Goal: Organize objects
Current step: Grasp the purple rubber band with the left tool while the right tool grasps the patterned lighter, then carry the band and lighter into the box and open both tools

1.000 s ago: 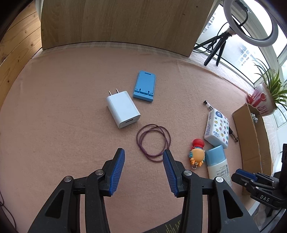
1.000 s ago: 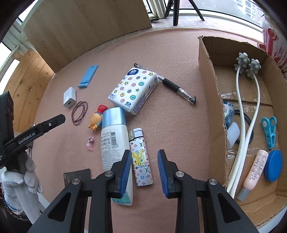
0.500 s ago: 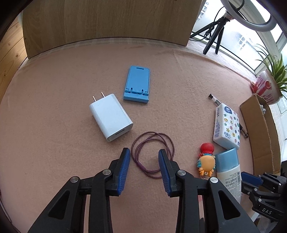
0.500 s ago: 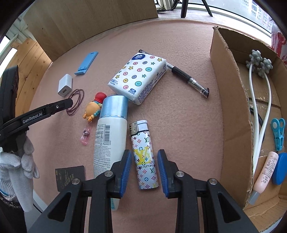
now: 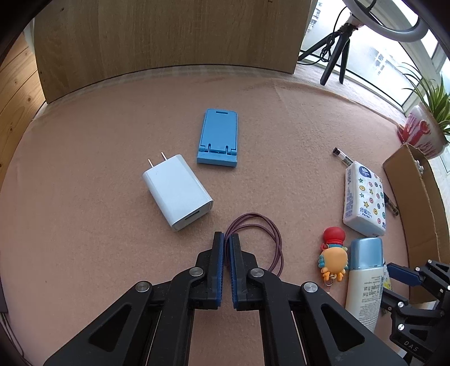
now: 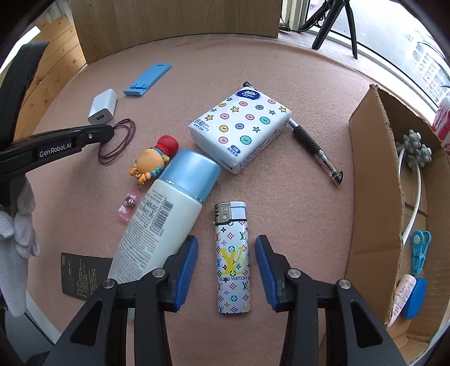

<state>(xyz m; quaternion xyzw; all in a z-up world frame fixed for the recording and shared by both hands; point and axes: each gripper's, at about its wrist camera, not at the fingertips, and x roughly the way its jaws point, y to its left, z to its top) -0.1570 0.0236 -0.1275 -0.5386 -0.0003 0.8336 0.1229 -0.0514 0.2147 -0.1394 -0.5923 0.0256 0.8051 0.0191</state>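
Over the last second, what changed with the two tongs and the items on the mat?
The left tongs moved in and closed on the purple cord loop. The right tongs advanced and opened wider, now straddling the lighter. The charger, phone stand and other items lie unmoved.

Pinkish-tan felt mat (image 5: 84, 253) over the whole work surface. Light wood panel (image 5: 168, 36) upright at far edge, wood-plank wall (image 5: 14, 107) left. Windows (image 5: 388, 53) right, daylight, buildings outside. Ring light (image 5: 393, 25) on black tripod (image 5: 337, 53). Potted plant (image 5: 430, 112) by window.
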